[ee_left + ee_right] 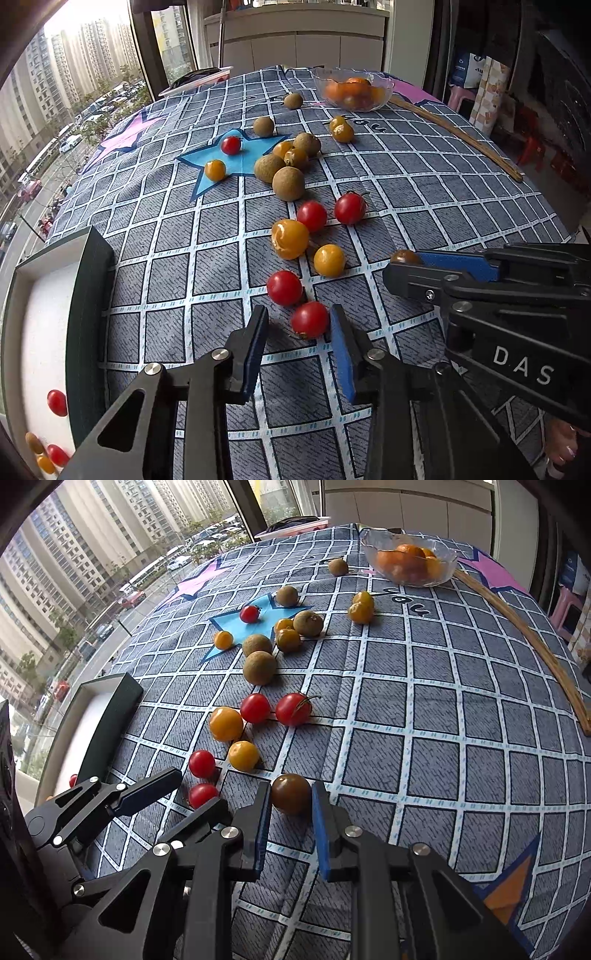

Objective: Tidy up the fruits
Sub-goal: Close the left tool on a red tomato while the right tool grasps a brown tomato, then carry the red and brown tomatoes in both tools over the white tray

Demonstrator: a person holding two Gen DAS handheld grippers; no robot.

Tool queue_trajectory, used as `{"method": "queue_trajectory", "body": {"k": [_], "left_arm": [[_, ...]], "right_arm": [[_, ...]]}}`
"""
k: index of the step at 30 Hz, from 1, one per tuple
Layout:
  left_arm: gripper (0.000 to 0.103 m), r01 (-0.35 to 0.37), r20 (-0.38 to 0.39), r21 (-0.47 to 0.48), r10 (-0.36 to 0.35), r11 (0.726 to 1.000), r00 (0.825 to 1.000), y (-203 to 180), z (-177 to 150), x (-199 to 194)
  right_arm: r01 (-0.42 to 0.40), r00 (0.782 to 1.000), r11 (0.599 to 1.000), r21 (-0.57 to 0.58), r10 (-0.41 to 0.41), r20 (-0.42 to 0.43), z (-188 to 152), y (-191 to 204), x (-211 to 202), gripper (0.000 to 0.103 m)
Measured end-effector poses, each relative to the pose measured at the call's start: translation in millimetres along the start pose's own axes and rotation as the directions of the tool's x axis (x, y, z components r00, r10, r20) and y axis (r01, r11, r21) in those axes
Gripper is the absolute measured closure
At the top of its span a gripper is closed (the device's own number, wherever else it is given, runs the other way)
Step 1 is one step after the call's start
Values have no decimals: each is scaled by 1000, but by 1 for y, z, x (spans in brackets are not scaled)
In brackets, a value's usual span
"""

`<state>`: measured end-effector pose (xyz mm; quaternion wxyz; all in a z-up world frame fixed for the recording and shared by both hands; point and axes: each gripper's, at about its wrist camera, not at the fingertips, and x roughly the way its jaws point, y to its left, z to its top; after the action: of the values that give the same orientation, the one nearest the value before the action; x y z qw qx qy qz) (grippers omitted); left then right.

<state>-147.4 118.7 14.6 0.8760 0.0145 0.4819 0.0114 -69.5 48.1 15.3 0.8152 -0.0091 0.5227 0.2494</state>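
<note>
Red, yellow and brown fruits lie scattered on a checked blue cloth [207,258]. My left gripper [298,314] stands around a red cherry tomato [309,325]. The tomato touches the right pad, and a gap shows at the left pad. From the right wrist view the left gripper [197,792] still shows that gap beside this tomato [201,794]. My right gripper [291,795] is shut on a dark brownish tomato [291,788], with both blue pads against its sides. That dark tomato [404,255] peeks out at the right gripper's [402,266] tips in the left wrist view.
A white tray with a dark rim [88,314] sits at the left and holds a few red and yellow tomatoes. A glass bowl [352,90] of oranges stands at the far side. Brown longans [288,182] cluster mid-table. A bamboo stick [461,136] lies along the right edge.
</note>
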Motion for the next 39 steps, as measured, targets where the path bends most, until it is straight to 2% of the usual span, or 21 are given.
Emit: {"method": "queue_trajectory", "body": {"k": [1, 2, 11, 21, 32, 39], "left_arm": [[82, 12, 0, 2, -12, 1000, 1000, -1, 0, 0], [84, 19, -1, 4, -19, 1000, 1000, -2, 0, 0], [84, 48, -7, -38, -48, 998, 999, 10, -19, -22], [84, 30, 24, -78, -29, 996, 999, 43, -53, -68], [84, -43, 78, -162, 56, 986, 995, 119, -77, -107], [84, -97, 84, -255, 122, 962, 989, 181, -93, -114]], "right_arm": [[1, 1000, 1000, 6, -1, 3, -2, -2, -3, 80], [3, 1000, 1000, 9, -3, 6, -4, -3, -5, 80], [-14, 1000, 1000, 26, 13, 20, -31, -3, -26, 80], [-31, 1000, 1000, 3, 31, 4, -58, 21, -39, 80], [-29, 1000, 991, -128, 29, -3, -52, 88, -47, 79], [-60, 998, 977, -204, 56, -24, -38, 141, -38, 79]]}}
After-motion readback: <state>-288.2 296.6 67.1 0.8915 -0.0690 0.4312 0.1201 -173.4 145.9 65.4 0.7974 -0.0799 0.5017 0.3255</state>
